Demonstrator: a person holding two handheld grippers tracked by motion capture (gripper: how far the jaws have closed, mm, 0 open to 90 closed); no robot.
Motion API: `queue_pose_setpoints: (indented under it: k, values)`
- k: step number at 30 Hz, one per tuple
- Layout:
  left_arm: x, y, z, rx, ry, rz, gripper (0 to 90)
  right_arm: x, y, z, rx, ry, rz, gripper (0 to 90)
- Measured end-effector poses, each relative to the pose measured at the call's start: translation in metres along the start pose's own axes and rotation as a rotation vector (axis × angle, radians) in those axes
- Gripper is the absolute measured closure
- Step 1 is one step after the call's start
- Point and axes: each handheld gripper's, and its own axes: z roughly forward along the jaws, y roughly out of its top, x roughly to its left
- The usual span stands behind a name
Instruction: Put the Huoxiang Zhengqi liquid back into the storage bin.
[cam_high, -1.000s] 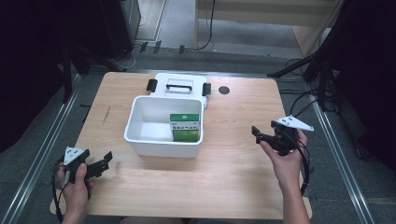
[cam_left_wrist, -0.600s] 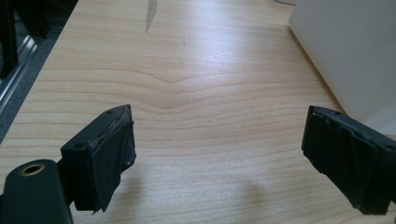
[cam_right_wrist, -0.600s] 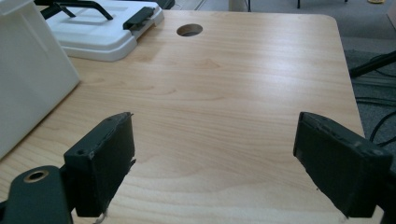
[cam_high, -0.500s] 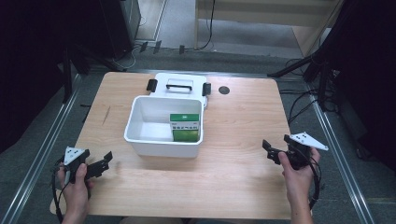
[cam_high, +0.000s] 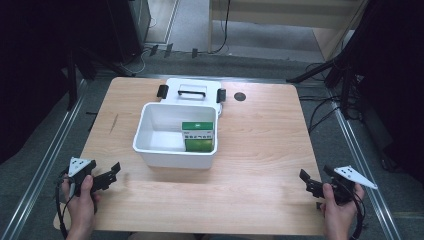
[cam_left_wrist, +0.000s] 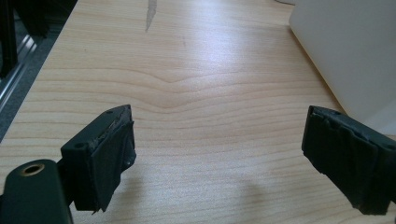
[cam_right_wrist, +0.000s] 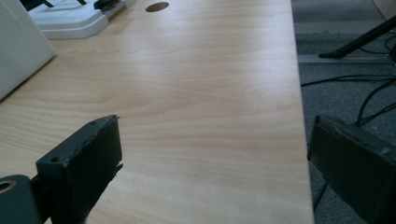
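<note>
high: above, forward-down | tool cams: low, close | shared: table

White rectangular bin at table centre, upright, lid off. Green-and-white carton stands upright inside against its 3 o'clock wall. White lid with black handle and latches lies flat, touching bin's 12 o'clock side.
</note>
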Motion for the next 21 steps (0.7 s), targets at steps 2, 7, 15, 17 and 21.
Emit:
queue_pose_setpoints:
  k: [2, 7, 15, 17, 21]
  values:
    - [0.000, 0.000, 0.000, 0.001, -0.001, -0.001, 10.4, -0.004, -0.007, -0.006, -0.011, -0.004, 0.019, 3.5]
    - [0.001, 0.000, 0.000, 0.005, 0.000, -0.006, 10.3, -0.011, -0.023, -0.016, -0.060, 0.040, 0.108, 4.0]
    - [0.001, 0.000, 0.001, 0.005, 0.000, -0.007, 10.4, -0.007, -0.030, -0.007, -0.083, -0.008, 0.065, 6.7]
    - [0.001, 0.000, 0.001, 0.004, 0.001, -0.008, 10.4, -0.007, -0.029, -0.007, -0.086, -0.030, 0.071, 7.4]
    - [0.000, 0.000, 0.001, 0.004, 0.001, -0.006, 10.4, -0.006, -0.029, -0.005, -0.063, -0.032, 0.053, 7.6]
